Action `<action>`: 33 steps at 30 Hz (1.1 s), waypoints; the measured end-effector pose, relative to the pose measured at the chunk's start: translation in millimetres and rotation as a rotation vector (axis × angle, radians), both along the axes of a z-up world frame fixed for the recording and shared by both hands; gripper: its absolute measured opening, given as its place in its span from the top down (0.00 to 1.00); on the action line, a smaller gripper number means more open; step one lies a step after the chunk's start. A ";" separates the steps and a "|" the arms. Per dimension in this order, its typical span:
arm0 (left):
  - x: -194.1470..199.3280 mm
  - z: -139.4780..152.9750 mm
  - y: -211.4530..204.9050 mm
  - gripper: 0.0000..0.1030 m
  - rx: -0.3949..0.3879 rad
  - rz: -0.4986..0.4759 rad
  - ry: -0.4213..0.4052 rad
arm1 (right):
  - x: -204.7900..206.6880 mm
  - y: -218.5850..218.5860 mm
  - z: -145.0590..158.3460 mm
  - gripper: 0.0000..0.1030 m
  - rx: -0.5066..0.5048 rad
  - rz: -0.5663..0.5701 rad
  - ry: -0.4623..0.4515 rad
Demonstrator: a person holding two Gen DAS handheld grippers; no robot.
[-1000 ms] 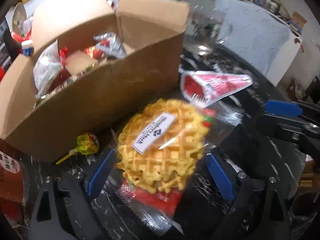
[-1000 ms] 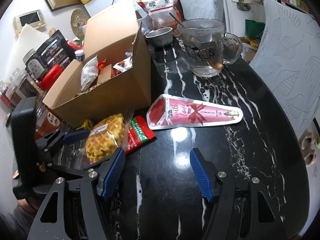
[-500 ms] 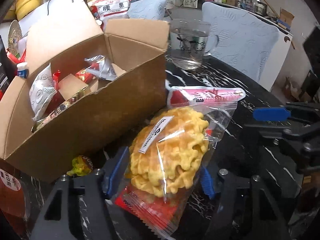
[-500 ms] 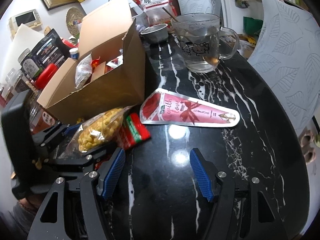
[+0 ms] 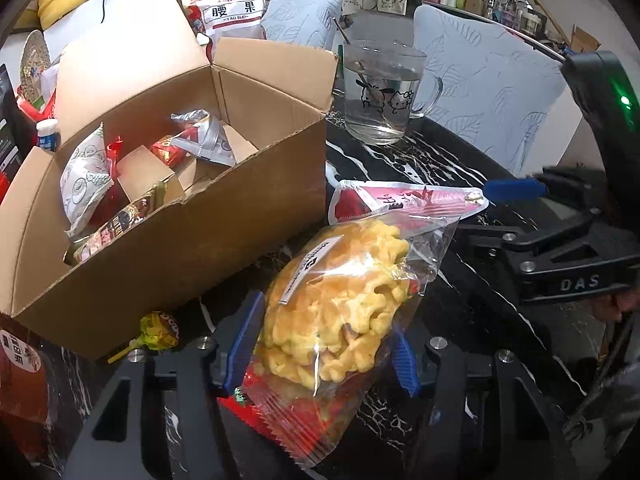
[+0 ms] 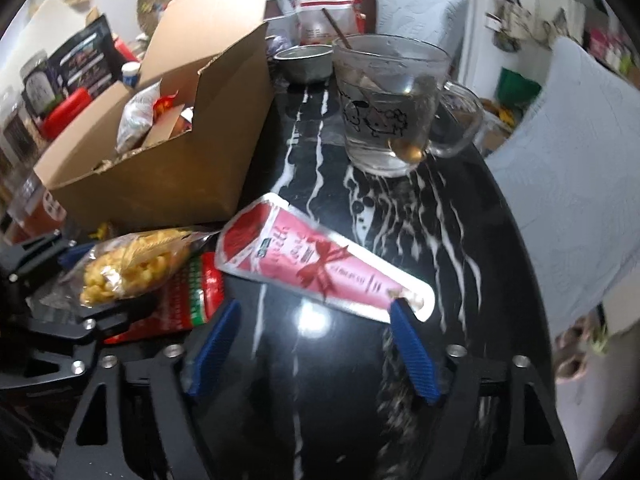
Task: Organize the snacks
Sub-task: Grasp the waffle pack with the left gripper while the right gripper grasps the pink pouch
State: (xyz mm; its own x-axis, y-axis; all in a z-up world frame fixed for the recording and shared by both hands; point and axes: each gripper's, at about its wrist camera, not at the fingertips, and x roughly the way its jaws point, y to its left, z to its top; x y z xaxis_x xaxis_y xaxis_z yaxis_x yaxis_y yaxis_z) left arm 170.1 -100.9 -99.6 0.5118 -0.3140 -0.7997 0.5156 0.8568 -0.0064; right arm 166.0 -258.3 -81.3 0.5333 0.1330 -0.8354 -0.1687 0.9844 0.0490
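My left gripper (image 5: pixel 320 340) is shut on a clear bag of yellow waffle cookies (image 5: pixel 340 300), held above the black marble table in front of an open cardboard box (image 5: pixel 168 240) with several snacks inside. The bag also shows in the right wrist view (image 6: pixel 132 268). My right gripper (image 6: pixel 312 344) is open, low over the table, its right fingertip at the narrow end of a pink cone-shaped packet (image 6: pixel 320 268) that lies flat. A red snack packet (image 6: pixel 188 296) lies under the waffle bag. A yellow lollipop (image 5: pixel 158 328) lies by the box.
A glass mug (image 6: pixel 388 104) with liquid and a spoon stands behind the pink packet, with a small metal bowl (image 6: pixel 304 62) beyond it. A cashew bag (image 5: pixel 228 8) stands behind the box. A red jar (image 5: pixel 24 380) is at the left. White chairs (image 6: pixel 568 176) surround the table.
My left gripper closed on the waffle bag and lifted it off the table. My right gripper moved forward to the pink packet.
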 end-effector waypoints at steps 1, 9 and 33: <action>0.8 -0.1 -0.8 0.44 0.002 0.001 0.001 | 4.2 0.9 -1.1 0.21 -0.013 0.029 -0.001; 8.5 -1.9 -9.2 0.44 0.023 -0.006 -0.014 | 28.1 12.9 -10.2 0.15 -0.080 0.214 0.025; 12.9 9.0 2.1 0.47 -0.086 0.049 0.006 | 21.9 -5.2 -7.7 0.90 0.033 0.155 0.000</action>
